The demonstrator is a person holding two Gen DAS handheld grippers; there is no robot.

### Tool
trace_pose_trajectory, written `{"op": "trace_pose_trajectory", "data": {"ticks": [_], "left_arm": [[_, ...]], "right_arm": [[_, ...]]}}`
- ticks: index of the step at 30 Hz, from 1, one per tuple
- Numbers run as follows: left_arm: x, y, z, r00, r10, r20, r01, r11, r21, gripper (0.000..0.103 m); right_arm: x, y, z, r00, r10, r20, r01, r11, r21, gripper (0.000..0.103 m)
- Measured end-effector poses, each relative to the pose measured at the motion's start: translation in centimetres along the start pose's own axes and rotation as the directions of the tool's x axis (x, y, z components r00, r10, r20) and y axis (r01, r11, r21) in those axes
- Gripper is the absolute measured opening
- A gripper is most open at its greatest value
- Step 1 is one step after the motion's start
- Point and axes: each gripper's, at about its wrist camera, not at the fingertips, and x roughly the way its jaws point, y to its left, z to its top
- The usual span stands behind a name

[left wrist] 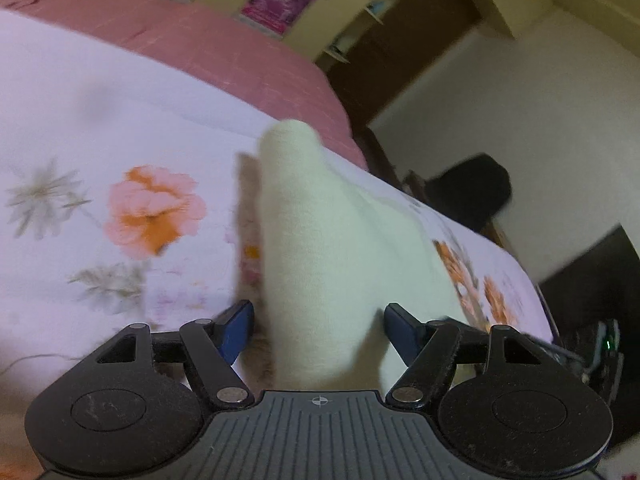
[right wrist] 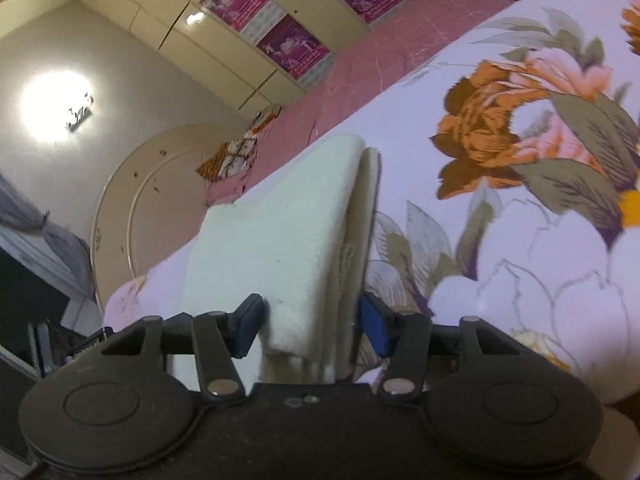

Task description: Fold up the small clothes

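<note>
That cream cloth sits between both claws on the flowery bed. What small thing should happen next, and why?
Probably close both claws on the cloth, then lift. In each wrist view the cream cloth runs between the blue fingers, folded in layers on the floral sheet, but the left claw and right claw appear not to be pinching it. Without a firm hold, any pull would likely leave it behind.
</note>
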Motion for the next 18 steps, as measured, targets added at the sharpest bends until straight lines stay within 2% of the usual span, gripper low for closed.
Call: {"op": "trace_pose_trajectory", "data": {"ticks": [2,4,7,9,13,18], "left_arm": [[0.4,-0.7,-0.2,0.999,0.035,0.009,-0.036,0.999,0.038,0.057],[0.2,-1.2,0.0,0.998,0.066,0.015,-0.067,0.995,0.067,0.048],[0.1,-3.5,0.2,0.99,0.135,0.034,-0.138,0.979,0.147,0.041],[-0.5,-4.6,0.2,0.984,0.171,0.049,-0.177,0.965,0.195,0.039],[-2.3,-6.6,0.8,0.978,0.194,0.071,-0.206,0.944,0.256,0.037],[-6.1,-7.7,1.3,0.974,0.199,0.108,-0.222,0.93,0.294,0.037]], "right_arm": [[0.3,0.5,0.1,1.0,-0.014,-0.009,0.014,1.0,-0.017,0.046],[0.4,1.3,0.1,0.999,-0.04,-0.013,0.04,0.999,-0.035,0.042],[0.1,3.1,-0.3,0.994,-0.108,0.012,0.108,0.987,-0.115,0.034],[0.1,4.8,-0.8,0.985,-0.166,0.037,0.17,0.968,-0.184,0.031],[-0.3,7.7,-1.7,0.966,-0.244,0.08,0.257,0.925,-0.279,0.029],[-1.9,10.9,-2.6,0.964,-0.24,0.111,0.263,0.907,-0.328,0.028]]}}
